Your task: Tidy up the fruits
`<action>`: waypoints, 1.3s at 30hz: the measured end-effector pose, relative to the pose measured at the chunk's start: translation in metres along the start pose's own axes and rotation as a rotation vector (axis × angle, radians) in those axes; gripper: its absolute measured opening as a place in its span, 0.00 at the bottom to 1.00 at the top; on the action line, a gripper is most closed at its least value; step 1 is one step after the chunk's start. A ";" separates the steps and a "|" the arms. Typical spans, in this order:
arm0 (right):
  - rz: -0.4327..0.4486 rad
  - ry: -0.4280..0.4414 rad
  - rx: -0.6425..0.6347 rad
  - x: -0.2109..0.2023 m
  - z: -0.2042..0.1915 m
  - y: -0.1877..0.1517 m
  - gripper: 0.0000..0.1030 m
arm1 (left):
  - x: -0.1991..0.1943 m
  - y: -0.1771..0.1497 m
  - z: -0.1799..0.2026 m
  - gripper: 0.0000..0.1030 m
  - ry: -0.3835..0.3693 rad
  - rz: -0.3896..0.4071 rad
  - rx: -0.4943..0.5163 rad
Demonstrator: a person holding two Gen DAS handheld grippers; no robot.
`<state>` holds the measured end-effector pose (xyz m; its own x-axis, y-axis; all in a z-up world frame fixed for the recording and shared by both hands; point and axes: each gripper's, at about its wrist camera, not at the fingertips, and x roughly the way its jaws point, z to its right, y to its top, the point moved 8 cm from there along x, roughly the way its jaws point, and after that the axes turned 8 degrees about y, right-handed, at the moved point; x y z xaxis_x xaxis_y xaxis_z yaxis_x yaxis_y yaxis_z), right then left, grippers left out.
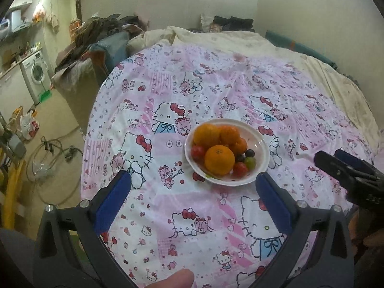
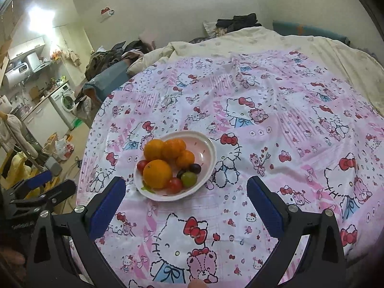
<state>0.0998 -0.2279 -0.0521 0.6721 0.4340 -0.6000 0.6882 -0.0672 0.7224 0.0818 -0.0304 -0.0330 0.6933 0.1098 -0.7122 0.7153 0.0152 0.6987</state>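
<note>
A white bowl (image 1: 260, 148) stands on a bed covered by a pink Hello Kitty sheet (image 1: 192, 84). It holds several oranges (image 1: 219, 159), red tomatoes (image 1: 240, 168), a green grape (image 1: 250, 162) and a dark grape (image 1: 249, 153). My left gripper (image 1: 193, 180) is open and empty, just in front of the bowl. My right gripper (image 2: 186, 184) is open and empty, near the bowl (image 2: 206, 148), with an orange (image 2: 157, 173) in front. The right gripper shows in the left view (image 1: 340, 160); the left one shows in the right view (image 2: 48, 182).
A cream quilt (image 1: 216, 38) and dark clothes (image 1: 232, 22) lie at the far end of the bed. Left of the bed are piled clothes and boxes (image 1: 96, 38), a washing machine (image 1: 36, 74), bags and cables on the floor (image 1: 48, 148).
</note>
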 end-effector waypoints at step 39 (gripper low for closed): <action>-0.031 -0.026 -0.022 0.013 -0.001 -0.003 1.00 | 0.011 -0.003 -0.010 0.99 0.012 -0.029 -0.068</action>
<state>0.1058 -0.2212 -0.0615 0.6580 0.4116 -0.6305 0.7027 -0.0348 0.7106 0.0860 -0.0193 -0.0423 0.6707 0.1207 -0.7319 0.7273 0.0865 0.6808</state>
